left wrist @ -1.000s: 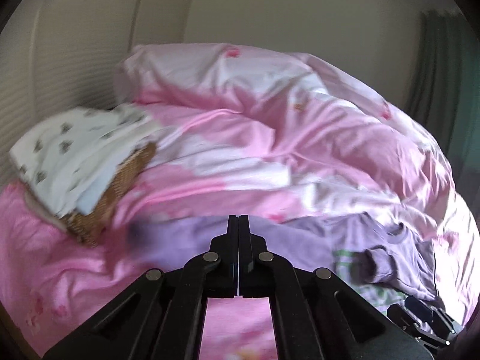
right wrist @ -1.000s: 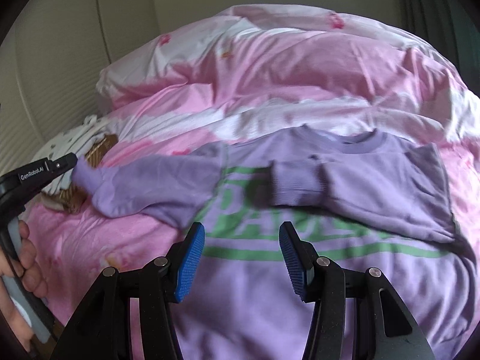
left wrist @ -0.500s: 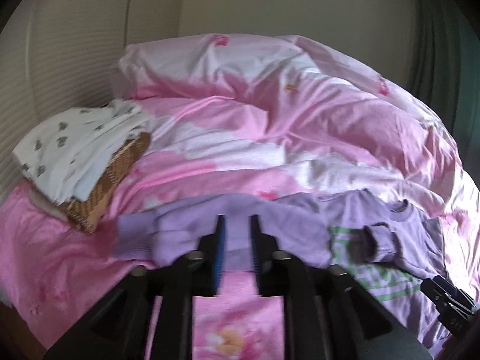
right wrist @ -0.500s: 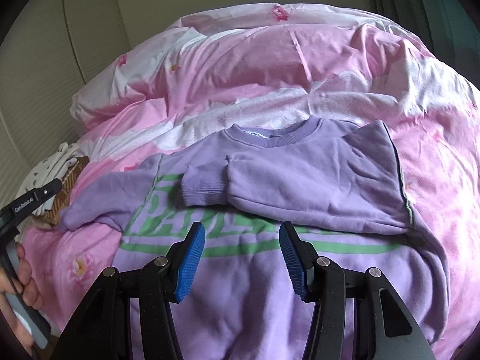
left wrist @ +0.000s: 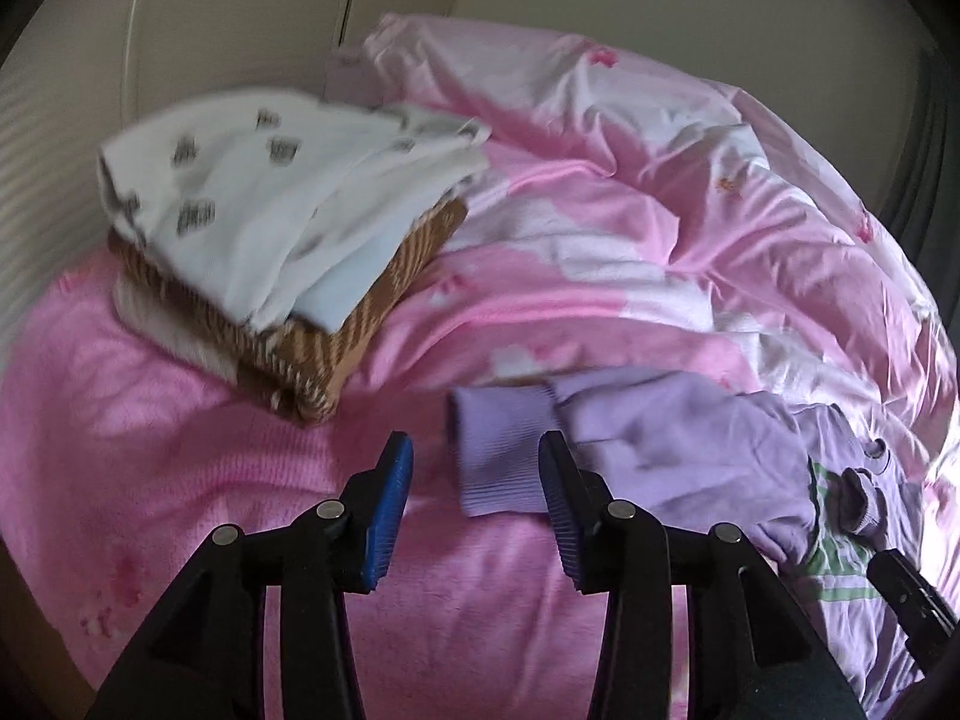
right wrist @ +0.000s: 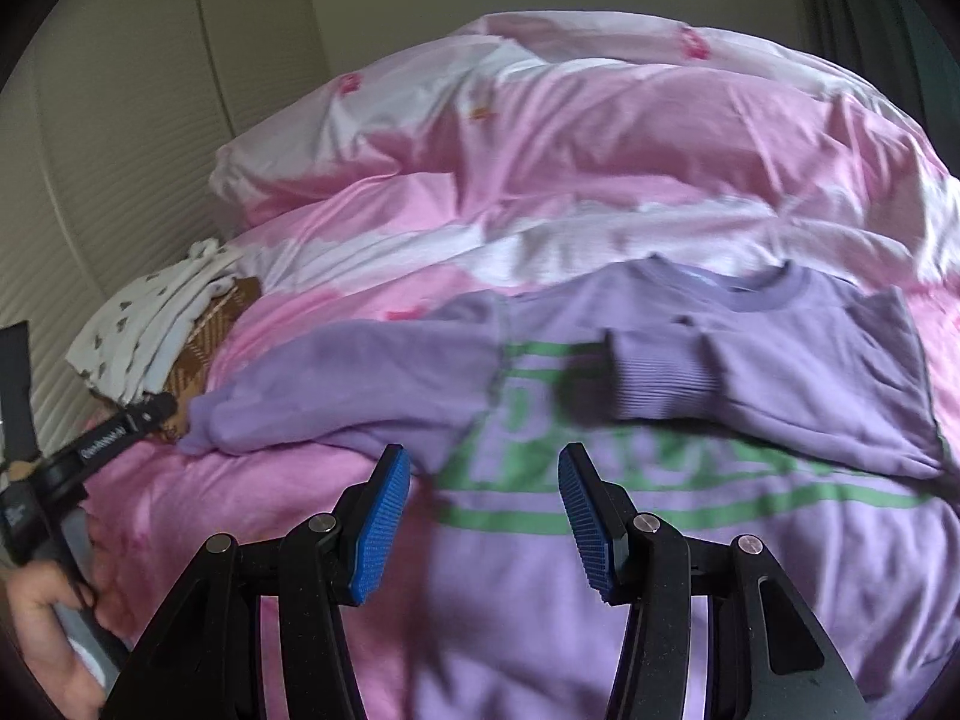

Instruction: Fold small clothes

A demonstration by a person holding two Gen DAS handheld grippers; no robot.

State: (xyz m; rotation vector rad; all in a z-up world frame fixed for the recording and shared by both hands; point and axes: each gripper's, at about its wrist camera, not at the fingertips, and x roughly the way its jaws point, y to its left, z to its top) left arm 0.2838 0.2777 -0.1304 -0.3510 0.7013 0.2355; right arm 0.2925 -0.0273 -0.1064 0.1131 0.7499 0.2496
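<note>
Lilac sweatshirt with green lettering is lying flat on the pink duvet, 1 sleeve folded across the chest, the other sleeve stretching out sideways. Left gripper is opening its jaws, the sleeve's ribbed cuff lying loose between them. Right gripper is hovering over the sweatshirt, jaws apart, gripping nothing. Folded clothes are sitting stacked nearby.

Bare pink bed sheet is lying open ahead of my left fingers, which are spreading with only the purple sleeve cuff lying loose between them. The stack of folded clothes is blocking the far left; the rumpled pink duvet is banking up behind the purple sweatshirt, closing off the far side.
</note>
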